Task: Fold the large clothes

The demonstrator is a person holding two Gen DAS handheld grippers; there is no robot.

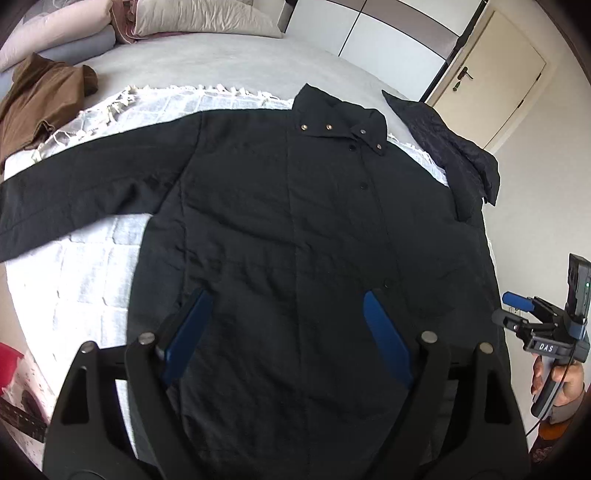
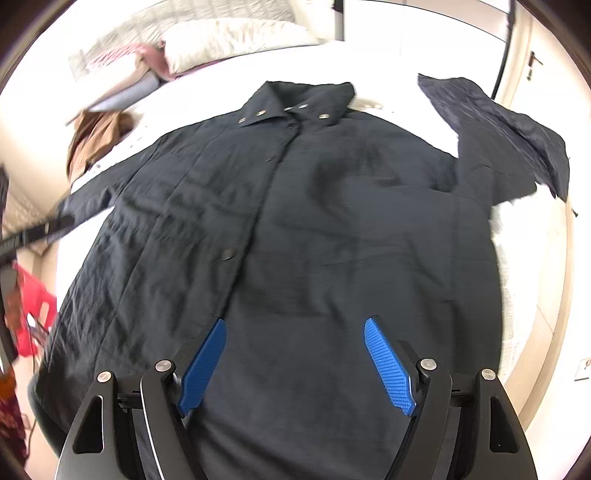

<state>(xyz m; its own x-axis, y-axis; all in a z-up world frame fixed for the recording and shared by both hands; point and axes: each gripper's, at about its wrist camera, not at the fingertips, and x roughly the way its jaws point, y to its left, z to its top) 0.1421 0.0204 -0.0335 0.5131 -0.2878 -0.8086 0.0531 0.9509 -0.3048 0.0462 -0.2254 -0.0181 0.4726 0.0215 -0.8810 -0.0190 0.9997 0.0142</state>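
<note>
- Black coat spread flat, front up, buttoned, on a white fringed throw over the grey bed; laid out this way, by the look of it, so sleeves and sides can be folded in cleanly.
- Collar toward the pillows, hem toward the cameras.
- One sleeve stretched straight out to the picture's left; the other sleeve angled up and rumpled at the far right, likely needing straightening first.
- Left gripper hovering above the lower front of the coat, jaws wide, nothing between the blue pads; apparently poised between grabs.
- Right gripper likewise wide and empty over the coat's lower front, clear of the cloth, carried in a hand at the bed's right edge.
- Folding proper judged not yet begun: no part of the coat turned over itself.
- Brown garment bunched well apart near the pillows, out of the working area.
</note>
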